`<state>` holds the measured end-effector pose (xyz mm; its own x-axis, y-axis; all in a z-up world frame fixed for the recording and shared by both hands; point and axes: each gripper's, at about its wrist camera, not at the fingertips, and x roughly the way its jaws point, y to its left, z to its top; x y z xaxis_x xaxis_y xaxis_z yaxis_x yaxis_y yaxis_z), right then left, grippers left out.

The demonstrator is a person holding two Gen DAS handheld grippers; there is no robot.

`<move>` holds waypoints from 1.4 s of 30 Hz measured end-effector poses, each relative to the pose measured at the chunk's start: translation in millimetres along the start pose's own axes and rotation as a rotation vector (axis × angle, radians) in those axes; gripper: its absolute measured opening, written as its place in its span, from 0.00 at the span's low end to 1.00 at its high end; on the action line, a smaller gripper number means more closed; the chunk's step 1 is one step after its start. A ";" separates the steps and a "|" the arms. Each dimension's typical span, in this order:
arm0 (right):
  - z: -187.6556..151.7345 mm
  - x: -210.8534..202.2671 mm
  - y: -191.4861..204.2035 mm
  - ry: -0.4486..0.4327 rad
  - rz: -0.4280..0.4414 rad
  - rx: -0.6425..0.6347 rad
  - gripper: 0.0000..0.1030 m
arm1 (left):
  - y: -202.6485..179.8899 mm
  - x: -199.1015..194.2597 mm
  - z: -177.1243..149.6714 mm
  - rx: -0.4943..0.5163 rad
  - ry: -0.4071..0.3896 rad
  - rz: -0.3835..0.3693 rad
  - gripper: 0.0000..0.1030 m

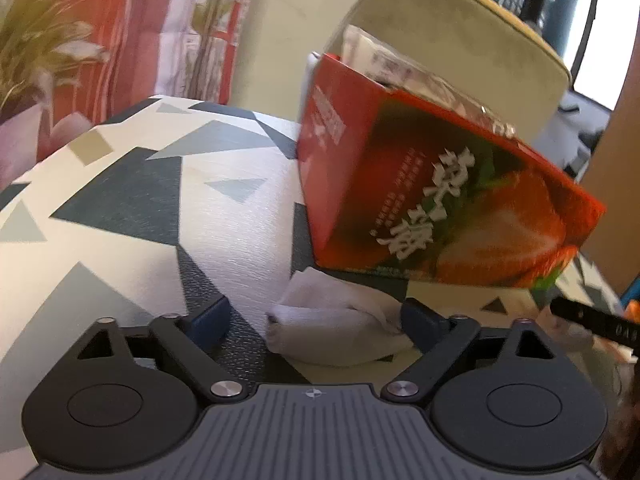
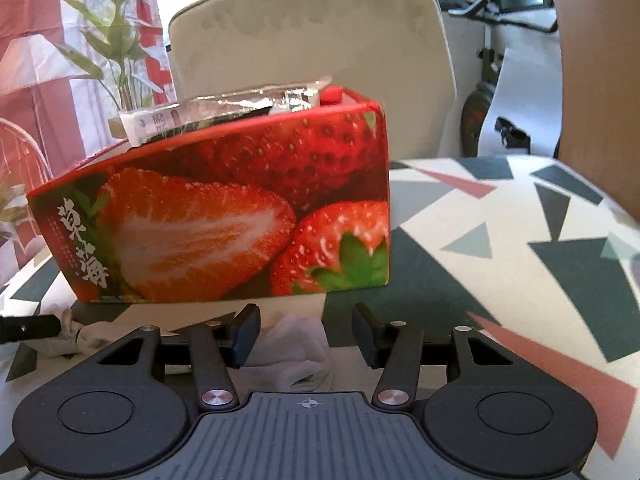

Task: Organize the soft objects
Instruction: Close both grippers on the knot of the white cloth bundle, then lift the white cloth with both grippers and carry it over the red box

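- Left tongs (image 1: pixel 316 322) stand wide open around a white sock (image 1: pixel 340 328) on the counter (image 1: pixel 140 200); pads not pressing.
- Right tongs (image 2: pixel 307 334) stand part open over a second pale soft piece (image 2: pixel 298 350); no grip.
- Strawberry box (image 2: pixel 224 216) stands just ahead of both tongs, a foil packet (image 2: pixel 240 102) poking out.
- Risk: closing too high would likely pinch only a fold, and the sock slips free.
- Risk: reaching forward could nudge the box.
- Surface: triangle-patterned cloth. Beyond: pale chair (image 2: pixel 312 40), plant (image 2: pixel 116 44).

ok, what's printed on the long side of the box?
Red strawberries, one cut open showing pale flesh, with white characters at the left end of the box. Best seen in the right wrist view.
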<state>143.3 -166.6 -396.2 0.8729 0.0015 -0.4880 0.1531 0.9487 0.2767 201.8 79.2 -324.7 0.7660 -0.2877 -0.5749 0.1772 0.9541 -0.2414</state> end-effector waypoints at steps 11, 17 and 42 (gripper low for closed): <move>-3.6 -3.0 7.5 0.084 0.004 0.013 0.46 | 3.8 1.7 1.8 -0.024 -0.007 -0.017 0.49; -9.4 2.0 11.9 0.105 0.021 -0.016 0.43 | 2.8 3.9 2.5 -0.011 -0.007 -0.014 0.49; 3.9 -27.5 28.3 0.019 0.147 -0.104 0.11 | -18.2 -49.2 7.2 0.068 -0.079 -0.003 0.20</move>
<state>125.4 -141.1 -371.7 0.8732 0.1477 -0.4644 -0.0250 0.9653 0.2599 165.4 76.6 -286.4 0.8112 -0.2861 -0.5101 0.2193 0.9573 -0.1881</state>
